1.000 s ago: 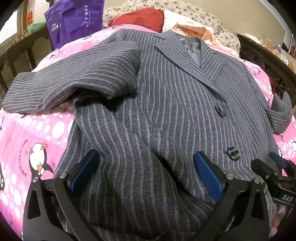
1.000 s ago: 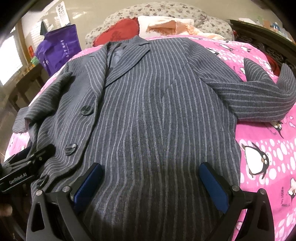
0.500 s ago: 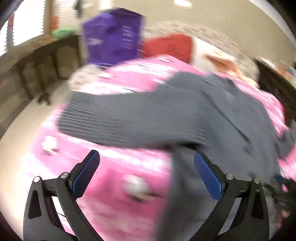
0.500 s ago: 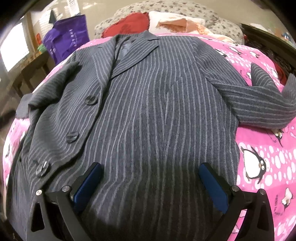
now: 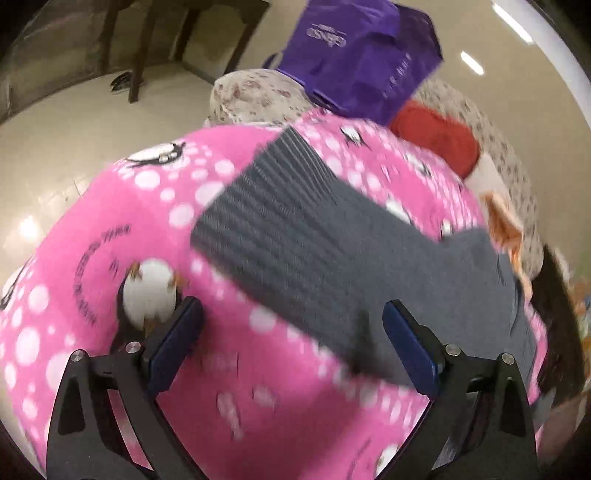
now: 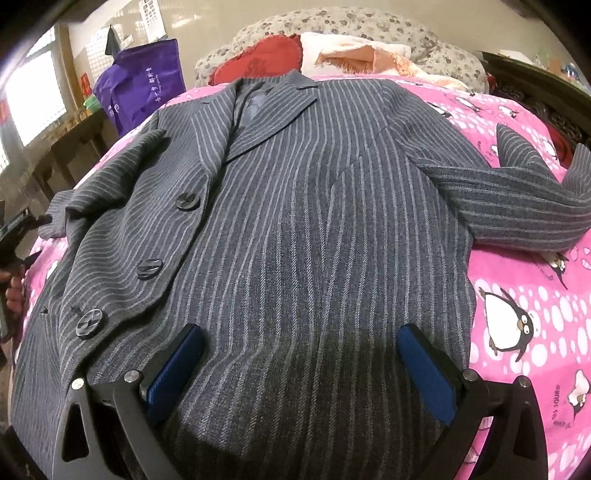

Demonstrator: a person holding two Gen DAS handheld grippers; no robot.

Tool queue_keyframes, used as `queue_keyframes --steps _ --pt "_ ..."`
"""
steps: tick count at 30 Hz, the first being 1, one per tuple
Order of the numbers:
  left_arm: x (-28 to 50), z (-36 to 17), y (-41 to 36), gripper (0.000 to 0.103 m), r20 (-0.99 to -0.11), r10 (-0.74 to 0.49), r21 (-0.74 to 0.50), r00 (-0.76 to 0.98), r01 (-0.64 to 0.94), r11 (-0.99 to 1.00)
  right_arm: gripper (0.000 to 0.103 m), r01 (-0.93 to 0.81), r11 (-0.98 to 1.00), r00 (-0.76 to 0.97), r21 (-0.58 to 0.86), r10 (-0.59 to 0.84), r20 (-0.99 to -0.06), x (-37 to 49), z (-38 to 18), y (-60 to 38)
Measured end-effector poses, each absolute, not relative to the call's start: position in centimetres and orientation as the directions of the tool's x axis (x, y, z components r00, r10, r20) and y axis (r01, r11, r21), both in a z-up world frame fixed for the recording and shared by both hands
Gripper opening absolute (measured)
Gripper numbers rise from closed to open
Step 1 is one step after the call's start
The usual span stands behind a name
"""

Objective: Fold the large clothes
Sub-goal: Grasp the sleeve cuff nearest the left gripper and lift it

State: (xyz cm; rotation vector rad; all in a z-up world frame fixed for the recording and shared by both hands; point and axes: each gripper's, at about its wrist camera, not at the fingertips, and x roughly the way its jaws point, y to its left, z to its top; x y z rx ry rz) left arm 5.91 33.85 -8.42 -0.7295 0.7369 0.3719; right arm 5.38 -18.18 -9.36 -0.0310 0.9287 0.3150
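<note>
A grey pinstriped jacket (image 6: 295,221) lies face up on a pink penguin blanket (image 6: 517,314), buttons down its left front. Its right sleeve (image 6: 517,199) lies bent out over the blanket. Its other sleeve (image 5: 288,236) shows blurred in the left wrist view, stretched out flat, cuff toward the bed's edge. My left gripper (image 5: 291,347) is open and empty, just short of that sleeve, above the blanket (image 5: 110,229). It also shows at the left edge of the right wrist view (image 6: 14,236). My right gripper (image 6: 299,369) is open and empty over the jacket's lower front.
A purple bag (image 5: 362,51) (image 6: 144,85) stands beyond the bed's far left corner. A red cushion (image 6: 258,61), a peach cloth (image 6: 369,55) and a floral pillow (image 6: 369,26) lie at the head. Dark wooden furniture (image 5: 147,40) stands on the beige floor (image 5: 66,147) left of the bed.
My left gripper has swung left off the jacket's hem to the outstretched sleeve near the bed's edge. My right gripper has risen slightly and stays over the lower front.
</note>
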Motion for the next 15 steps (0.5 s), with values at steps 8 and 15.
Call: queue_keyframes --steps 8,15 --pt "7.6 -6.4 36.0 0.008 -0.716 0.102 -0.437 0.69 -0.558 0.705 0.103 -0.277 0.954 0.558 0.11 0.253 -0.79 5.4 -9.3 -18.2" --pt "6.1 0.5 36.5 0.003 -0.626 0.36 -0.269 0.692 -0.625 0.733 0.102 -0.28 0.956 0.555 0.093 0.24 -0.796 4.7 -6.9 -19.9"
